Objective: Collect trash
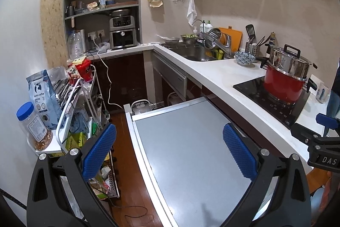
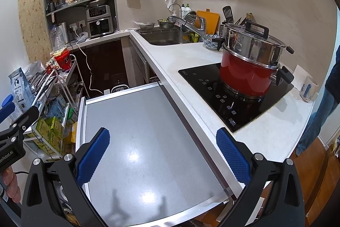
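Left gripper (image 1: pixel 170 152) and right gripper (image 2: pixel 162 154) hovered over grey pull-out surface (image 2: pixel 136 120), fingers spread wide, holding nothing; red pot (image 2: pixel 244 76) on cooktop (image 2: pixel 212 95).

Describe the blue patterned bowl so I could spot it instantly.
Find the white counter between the sink and the black cooktop. The bowl stands just behind the red pot, and it alone bears a blue wave pattern.
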A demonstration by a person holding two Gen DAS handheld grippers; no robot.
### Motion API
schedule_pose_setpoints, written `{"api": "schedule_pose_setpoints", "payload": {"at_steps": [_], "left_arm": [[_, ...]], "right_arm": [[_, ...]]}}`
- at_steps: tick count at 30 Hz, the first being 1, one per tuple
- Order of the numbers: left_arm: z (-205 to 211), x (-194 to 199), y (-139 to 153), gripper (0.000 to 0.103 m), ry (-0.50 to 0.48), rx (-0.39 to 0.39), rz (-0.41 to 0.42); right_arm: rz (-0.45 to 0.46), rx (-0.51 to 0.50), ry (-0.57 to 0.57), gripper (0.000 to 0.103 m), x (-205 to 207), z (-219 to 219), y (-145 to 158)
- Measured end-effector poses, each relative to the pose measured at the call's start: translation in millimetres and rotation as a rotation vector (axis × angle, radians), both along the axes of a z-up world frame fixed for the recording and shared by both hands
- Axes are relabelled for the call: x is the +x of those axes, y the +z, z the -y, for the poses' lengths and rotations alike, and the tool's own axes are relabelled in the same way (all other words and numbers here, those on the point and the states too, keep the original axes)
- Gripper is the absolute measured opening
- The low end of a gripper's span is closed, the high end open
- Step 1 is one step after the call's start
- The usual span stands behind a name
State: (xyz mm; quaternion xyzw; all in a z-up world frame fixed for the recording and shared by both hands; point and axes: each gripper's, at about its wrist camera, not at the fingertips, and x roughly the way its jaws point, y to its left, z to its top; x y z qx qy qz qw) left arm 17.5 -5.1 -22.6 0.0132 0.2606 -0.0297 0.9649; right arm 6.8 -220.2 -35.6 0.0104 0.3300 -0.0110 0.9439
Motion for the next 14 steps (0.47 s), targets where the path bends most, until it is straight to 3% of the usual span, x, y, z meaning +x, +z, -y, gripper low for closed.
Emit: {"api": "schedule_pose_setpoints", "payload": {"at_steps": [14], "left_arm": [[6.8,6.3,-3.0,0.101,-0.026,-0.013,-0.038]], "right_arm": [[0.001,0.0,-0.003,0.099,0.9,0.0,1.5]]}}
